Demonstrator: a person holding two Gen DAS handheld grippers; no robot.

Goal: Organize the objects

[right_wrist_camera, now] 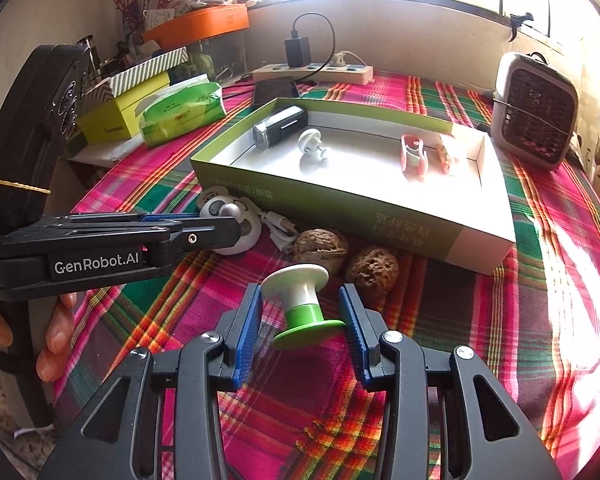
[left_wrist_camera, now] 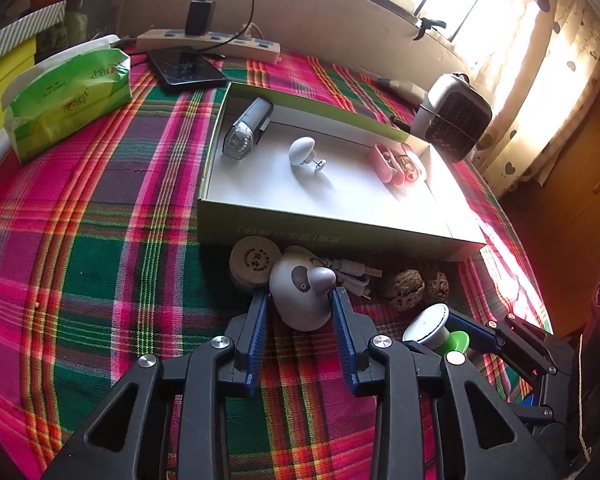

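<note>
So we're mid-sort here: some bits are already in the box, a few are still out on the plaid cloth (right_wrist_camera: 480, 320) along the box's near wall.

Nearest thing first. The right gripper (right_wrist_camera: 302, 320) has the green-and-white spool (right_wrist_camera: 304, 304) clamped between its blue pads, tilted, white flange up and away, green flange low toward the camera. It looks lifted clear of the cloth, though I can't be sure from this angle. Jaws are only part closed because the spool fills the gap.

Just beyond and to its left, the left gripper (left_wrist_camera: 300, 300) straddles the white panda figure (left_wrist_camera: 300, 296), which sits on the cloth close to the box's near-left corner. The pads look like they're touching its sides, or very nearly. I can't tell if it's really squeezing yet, so I wouldn't call that a firm grip.

Still loose along that near wall: a round wooden disc (left_wrist_camera: 254, 264), a white cable (left_wrist_camera: 352, 274) and two walnuts (right_wrist_camera: 320, 248).

Then the green box (right_wrist_camera: 380, 216) itself, holding a bike light (right_wrist_camera: 280, 126) at its far-left corner, a white knob thing (right_wrist_camera: 310, 142) beside it, and pink clips (right_wrist_camera: 412, 152) toward the right end. The middle floor is bare.

Next move, I reckon: carry the spool up over the near wall and set it on that bare patch, high enough not to clip the rim. The panda needs a tighter pinch before lifting; it's rounded and could squirt out.
</note>
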